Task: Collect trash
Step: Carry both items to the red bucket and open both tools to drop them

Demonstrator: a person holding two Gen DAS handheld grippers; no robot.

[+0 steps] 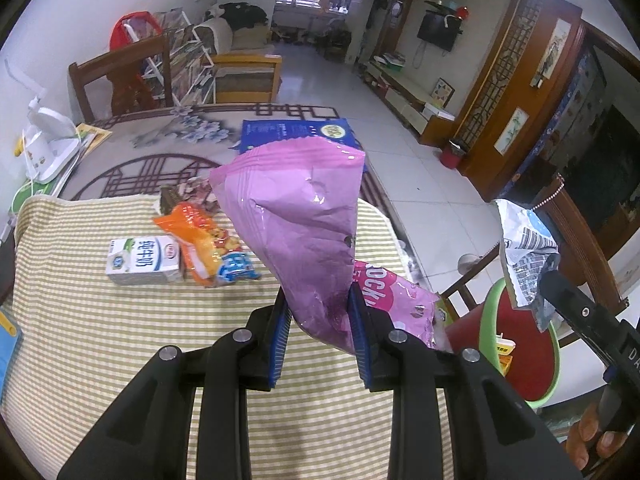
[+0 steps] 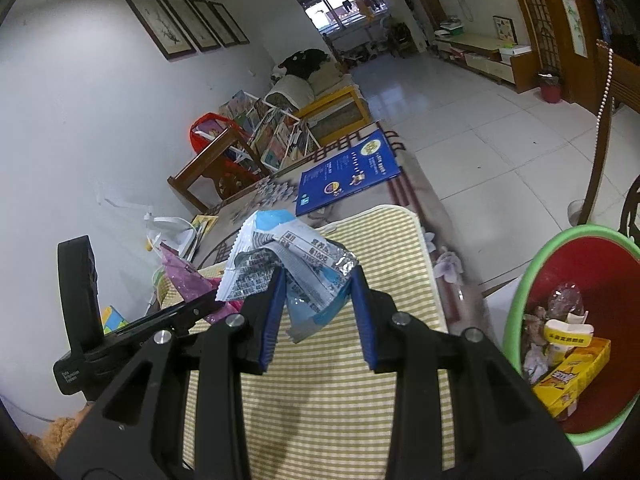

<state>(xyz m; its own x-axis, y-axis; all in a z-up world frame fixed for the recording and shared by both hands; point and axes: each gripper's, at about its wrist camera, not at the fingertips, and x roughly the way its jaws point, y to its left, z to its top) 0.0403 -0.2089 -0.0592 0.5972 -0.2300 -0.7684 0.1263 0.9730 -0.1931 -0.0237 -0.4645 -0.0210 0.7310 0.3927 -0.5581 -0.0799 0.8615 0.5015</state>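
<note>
We've got the left gripper (image 1: pixel 320 300) clamped on a pink bag (image 1: pixel 296 216) and the right gripper (image 2: pixel 318 280) on a crumpled blue-white wrapper (image 2: pixel 288 256) — red bin (image 2: pixel 600 280) already part-full, milk carton (image 1: pixel 144 260) and orange packet (image 1: pixel 204 240) left on the mat (image 1: pixel 100 340).

The near half of the striped cloth (image 1: pixel 120 340) lies bare, free for passage. Farther back a milk carton (image 1: pixel 144 261) and an orange wrapper (image 1: pixel 208 248) crowd together, touching. The red bin (image 2: pixel 576 320) beside the table edge gapes open-mouthed, its bottom cluttered by a yellow box (image 2: pixel 576 376)
</note>
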